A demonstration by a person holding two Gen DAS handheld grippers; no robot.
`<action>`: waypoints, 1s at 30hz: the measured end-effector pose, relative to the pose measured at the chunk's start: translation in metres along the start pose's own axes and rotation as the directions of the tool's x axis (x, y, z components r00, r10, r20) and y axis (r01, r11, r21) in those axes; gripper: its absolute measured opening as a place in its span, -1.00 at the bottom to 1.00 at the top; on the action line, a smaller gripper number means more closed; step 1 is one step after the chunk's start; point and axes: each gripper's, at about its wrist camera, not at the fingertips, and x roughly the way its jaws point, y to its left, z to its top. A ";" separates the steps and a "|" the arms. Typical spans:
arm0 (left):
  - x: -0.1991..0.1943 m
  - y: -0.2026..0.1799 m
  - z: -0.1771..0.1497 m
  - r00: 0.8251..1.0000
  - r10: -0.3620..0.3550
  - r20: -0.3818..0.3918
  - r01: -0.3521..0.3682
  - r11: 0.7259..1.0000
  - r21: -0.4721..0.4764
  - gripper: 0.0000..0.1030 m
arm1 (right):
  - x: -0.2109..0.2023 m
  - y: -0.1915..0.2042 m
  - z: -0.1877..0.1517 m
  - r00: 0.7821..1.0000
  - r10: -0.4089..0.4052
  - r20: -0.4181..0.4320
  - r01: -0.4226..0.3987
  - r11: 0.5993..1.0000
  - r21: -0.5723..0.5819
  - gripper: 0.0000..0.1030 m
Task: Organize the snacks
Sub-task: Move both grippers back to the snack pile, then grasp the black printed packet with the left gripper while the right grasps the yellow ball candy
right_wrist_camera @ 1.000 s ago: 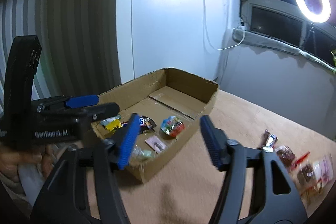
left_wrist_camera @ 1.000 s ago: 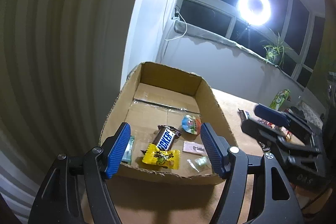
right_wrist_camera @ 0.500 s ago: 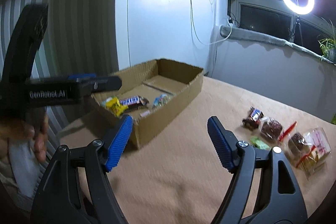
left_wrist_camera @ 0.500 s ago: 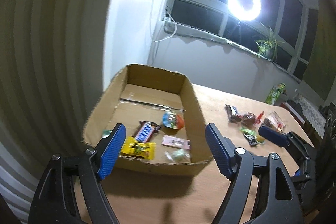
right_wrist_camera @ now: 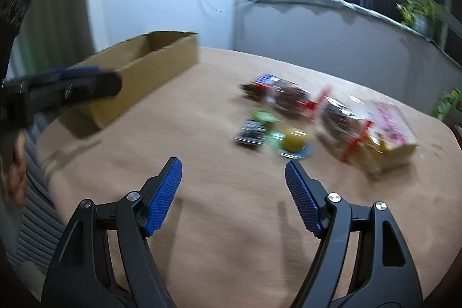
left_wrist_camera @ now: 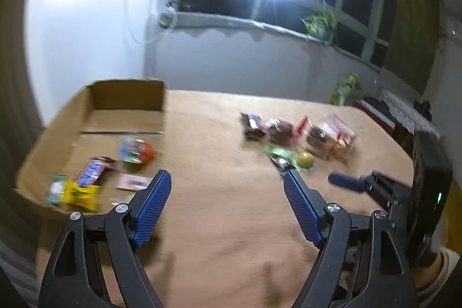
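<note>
Both released, holding nothing: left claw (left_wrist_camera: pixel 226 186) and right claw (right_wrist_camera: pixel 233 173), each above bare table (right_wrist_camera: pixel 219 221). Loose snacks (right_wrist_camera: pixel 291 140) clustered far right on the table, well apart from the cardboard box (left_wrist_camera: pixel 127 98) at far left, with wrapped candies (left_wrist_camera: pixel 92 172) inside.

Beneath me spreads a tan-covered table (left_wrist_camera: pixel 219 221); at the left of my left view an open cardboard box (left_wrist_camera: pixel 127 98) sits on it; right of centre a loose cluster of wrapped snacks (left_wrist_camera: pixel 297 134) lies on the cloth, well apart from the box; motion blurs the wrappers.
</note>
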 end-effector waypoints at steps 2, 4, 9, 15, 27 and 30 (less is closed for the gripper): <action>0.013 -0.012 -0.002 0.999 -0.016 -0.031 0.017 1.000 0.020 0.56 | 0.001 -0.014 0.000 1.000 -0.018 -0.020 0.018 1.000 0.002 0.49; 0.029 -0.024 -0.004 0.997 -0.022 -0.071 0.026 0.999 0.046 0.56 | 0.006 -0.029 0.001 0.998 -0.025 -0.058 0.025 1.000 -0.004 0.49; 0.064 -0.045 0.000 0.988 -0.037 -0.147 0.048 0.996 0.074 0.56 | 0.020 -0.058 0.011 0.993 -0.021 -0.114 0.019 1.000 -0.016 0.49; 0.103 -0.049 0.009 0.973 -0.041 -0.227 0.050 0.998 0.035 0.56 | 0.045 -0.074 0.030 0.986 0.020 -0.167 -0.027 0.999 -0.039 0.29; 0.111 -0.039 0.011 0.963 -0.069 -0.260 0.067 0.998 -0.016 0.54 | 0.071 -0.069 0.038 0.969 0.120 -0.217 -0.145 0.984 -0.102 -0.19; 0.113 -0.045 0.010 0.961 -0.057 -0.271 0.061 0.998 0.008 0.54 | 0.071 -0.068 0.039 0.969 0.114 -0.217 -0.141 0.984 -0.111 -0.33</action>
